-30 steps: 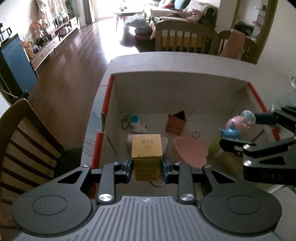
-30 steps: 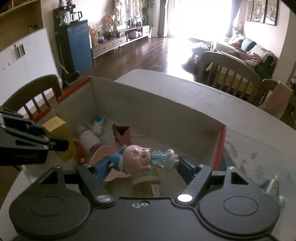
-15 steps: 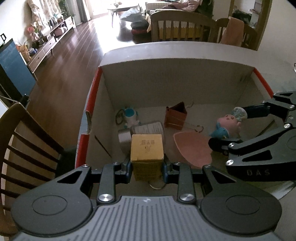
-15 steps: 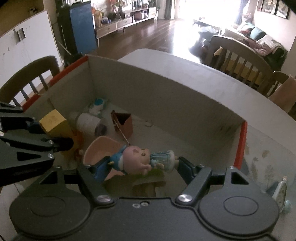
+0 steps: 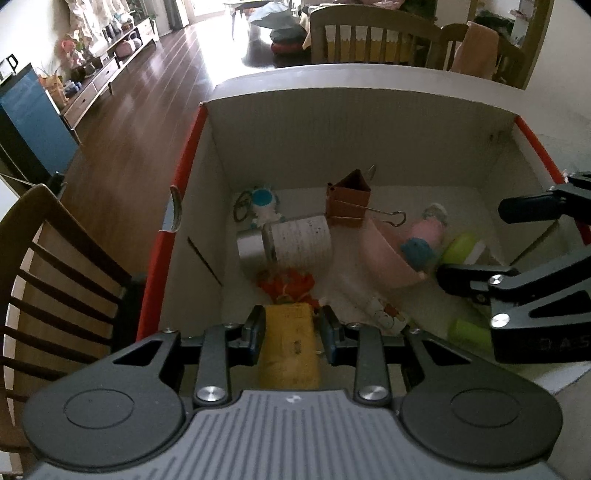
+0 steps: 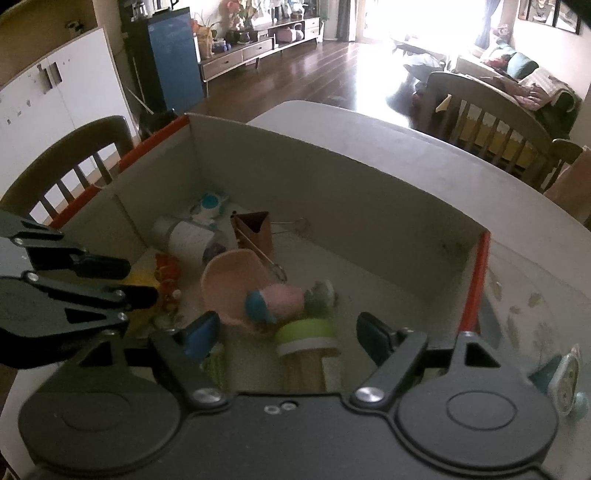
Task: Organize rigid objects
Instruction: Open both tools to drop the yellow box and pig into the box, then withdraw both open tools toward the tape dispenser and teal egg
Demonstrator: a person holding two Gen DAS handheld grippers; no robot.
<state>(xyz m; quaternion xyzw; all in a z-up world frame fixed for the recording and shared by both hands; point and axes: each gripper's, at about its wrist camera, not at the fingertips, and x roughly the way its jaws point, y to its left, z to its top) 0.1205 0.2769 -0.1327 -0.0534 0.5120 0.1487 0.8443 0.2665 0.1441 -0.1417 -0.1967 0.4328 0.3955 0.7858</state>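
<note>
A dark, glossy wooden plank floor (image 6: 314,79) runs to a glaring bright window (image 6: 417,18) at twelve o'clock. At eleven o'clock, a long low wooden sideboard (image 6: 255,50) lines the wall beside a tall blue cabinet (image 6: 175,59). Slatted wooden chairs (image 6: 480,118) stand by the pale grey tabletop (image 6: 406,147); a cluttered sofa (image 6: 517,81) sits at two o'clock.

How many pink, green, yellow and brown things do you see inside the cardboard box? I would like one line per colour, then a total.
Pink: 2, shallow pink plastic bowl, pink pig figurine
Green: 2, green-capped bottle, second green object
Yellow: 1, yellow cardboard carton in left gripper
Brown: 1, brown metal binder clip
Total: 6
</note>
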